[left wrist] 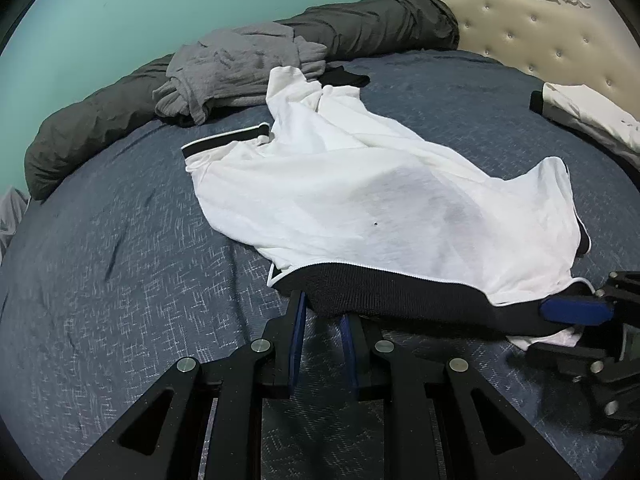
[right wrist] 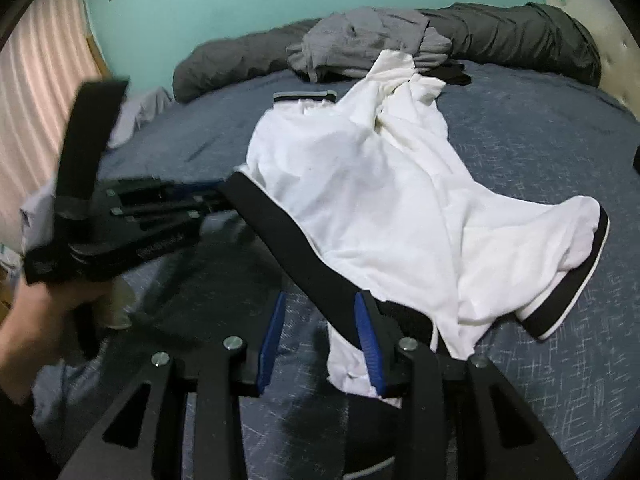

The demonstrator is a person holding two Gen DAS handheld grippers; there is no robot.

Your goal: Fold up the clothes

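Note:
A white shirt (left wrist: pixel 360 200) (right wrist: pixel 380 200) with black ribbed trim lies crumpled on the blue bedsheet (left wrist: pixel 100 260). Its black hem (left wrist: pixel 400 292) (right wrist: pixel 280 232) hangs lifted and stretched between both grippers. My left gripper (left wrist: pixel 322 308) pinches the hem's left end at its tips, with a narrow gap between the blue pads. In the right wrist view the left gripper (right wrist: pixel 218 196) is blurred. My right gripper (right wrist: pixel 320 300) (left wrist: pixel 568 330) stands open. The hem and white cloth rest against one pad, while the other pad is free.
A grey garment pile (left wrist: pixel 232 68) and a rolled dark duvet (left wrist: pixel 80 120) lie along the far edge by the teal wall. A folded white and black garment (left wrist: pixel 592 116) sits by the tufted headboard (left wrist: pixel 560 40). A person's hand (right wrist: pixel 24 320) holds the left gripper.

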